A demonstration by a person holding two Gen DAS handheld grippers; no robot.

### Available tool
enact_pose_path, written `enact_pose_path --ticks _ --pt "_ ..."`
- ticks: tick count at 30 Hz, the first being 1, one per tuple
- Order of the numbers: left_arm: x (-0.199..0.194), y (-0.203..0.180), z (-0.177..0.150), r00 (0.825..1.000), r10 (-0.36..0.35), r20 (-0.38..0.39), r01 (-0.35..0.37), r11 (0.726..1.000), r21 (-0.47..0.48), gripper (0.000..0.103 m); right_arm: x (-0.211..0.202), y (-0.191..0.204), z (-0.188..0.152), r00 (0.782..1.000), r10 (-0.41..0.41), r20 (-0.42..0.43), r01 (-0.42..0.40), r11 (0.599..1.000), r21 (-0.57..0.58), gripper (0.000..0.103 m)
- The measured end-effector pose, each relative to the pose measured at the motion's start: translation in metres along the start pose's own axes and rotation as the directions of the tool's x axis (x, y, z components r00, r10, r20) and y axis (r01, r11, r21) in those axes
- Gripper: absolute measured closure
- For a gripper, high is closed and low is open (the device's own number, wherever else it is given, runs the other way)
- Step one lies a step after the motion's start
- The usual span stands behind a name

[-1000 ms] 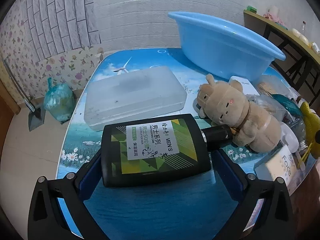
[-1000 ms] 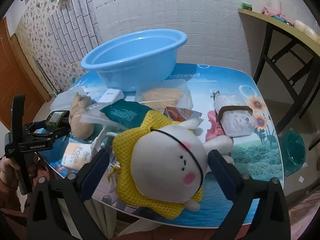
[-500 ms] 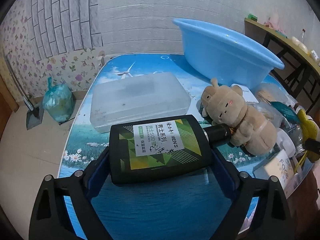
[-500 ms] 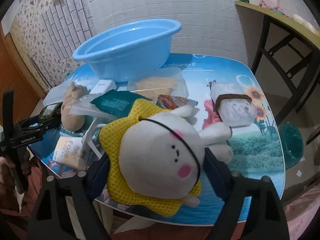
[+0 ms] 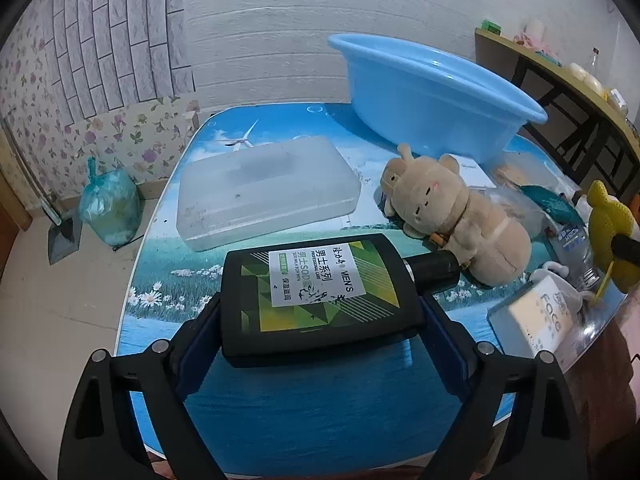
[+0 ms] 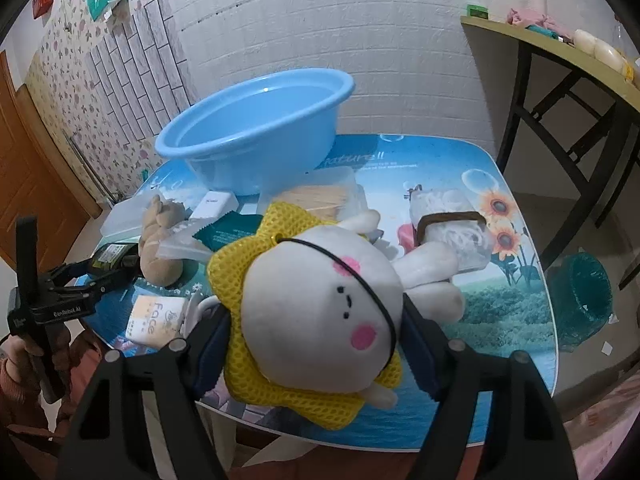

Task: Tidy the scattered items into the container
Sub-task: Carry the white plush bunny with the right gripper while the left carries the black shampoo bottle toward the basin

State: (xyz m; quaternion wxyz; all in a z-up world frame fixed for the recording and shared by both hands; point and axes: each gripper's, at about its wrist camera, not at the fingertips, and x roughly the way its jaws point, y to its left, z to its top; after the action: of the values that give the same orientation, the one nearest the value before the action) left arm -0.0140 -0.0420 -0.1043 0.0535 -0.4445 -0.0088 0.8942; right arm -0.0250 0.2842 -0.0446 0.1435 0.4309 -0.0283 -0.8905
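Grippers have just been closing, left gripper (image 5: pixel 320 320) clamping a dark bottle (image 5: pixel 316 296), right gripper (image 6: pixel 316 332) squeezing a white plush toy (image 6: pixel 320 300); next, probably lifting both into the blue basin (image 6: pixel 256 128).

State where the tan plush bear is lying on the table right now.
In the left wrist view, the tan plush bear lies on its side right of centre, between the black bottle's cap and the blue plastic basin.

A tied green rubbish bag (image 5: pixel 109 209) and a dustpan (image 5: pixel 64 236) sit on the floor by floral wallpaper (image 5: pixel 36 92). A dark-legged side table (image 6: pixel 560 92) stands against the white brick wall (image 6: pixel 360 40).
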Motion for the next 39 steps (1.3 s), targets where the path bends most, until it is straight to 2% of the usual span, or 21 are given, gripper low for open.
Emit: enact_pose_path --ticks 4,6,8,10,11,18,25,29,34,39 --pt "0.006 -0.004 0.000 0.999 0.033 -0.012 -0.033 0.999 0.018 0.010 0.003 -0.002 -0.002 1.000 0.005 -0.007 -0.005 1.000 0.010 0.028" --pt "0.009 -0.005 0.000 0.999 0.042 -0.013 -0.042 0.999 0.020 0.002 0.003 -0.003 -0.003 1.000 0.006 -0.008 -0.006 1.000 0.014 0.028" --pt "0.011 -0.003 0.000 0.999 0.041 -0.005 -0.041 0.999 0.015 0.000 0.004 -0.004 -0.003 1.000 0.008 -0.010 -0.008 1.000 0.019 0.028" --pt "0.011 -0.002 0.001 0.999 0.037 0.005 -0.037 0.999 0.018 0.001 0.003 -0.004 -0.003 1.000 0.010 -0.007 -0.009 1.000 0.021 0.028" --pt "0.009 -0.002 0.001 0.999 0.032 0.018 -0.032 0.999 0.021 0.008 0.003 -0.004 -0.003 1.000 0.010 -0.004 -0.010 1.000 0.022 0.028" --pt "0.000 0.000 -0.002 0.999 0.001 0.033 0.000 1.000 -0.006 0.008 -0.011 -0.007 0.001 0.997 0.040 0.062 -0.043 0.998 0.047 0.028" --pt "-0.021 -0.002 0.003 0.997 -0.041 0.067 0.042 0.999 -0.012 0.008 -0.028 -0.026 0.011 0.981 0.106 0.163 -0.129 0.981 0.143 0.028" --pt "-0.028 -0.004 0.007 0.996 -0.045 0.079 0.046 0.999 -0.015 0.009 -0.035 -0.024 0.014 0.981 0.057 0.187 -0.079 0.991 0.110 0.028" --pt "-0.040 -0.009 0.019 0.995 -0.050 0.092 0.051 0.999 -0.010 0.009 -0.039 -0.020 0.019 0.979 0.071 0.193 -0.092 0.990 0.103 0.028" --pt "-0.066 -0.015 0.034 0.989 -0.056 0.138 0.056 0.998 0.007 0.008 -0.049 -0.011 0.029 0.973 0.088 0.214 -0.107 0.991 0.080 0.028"
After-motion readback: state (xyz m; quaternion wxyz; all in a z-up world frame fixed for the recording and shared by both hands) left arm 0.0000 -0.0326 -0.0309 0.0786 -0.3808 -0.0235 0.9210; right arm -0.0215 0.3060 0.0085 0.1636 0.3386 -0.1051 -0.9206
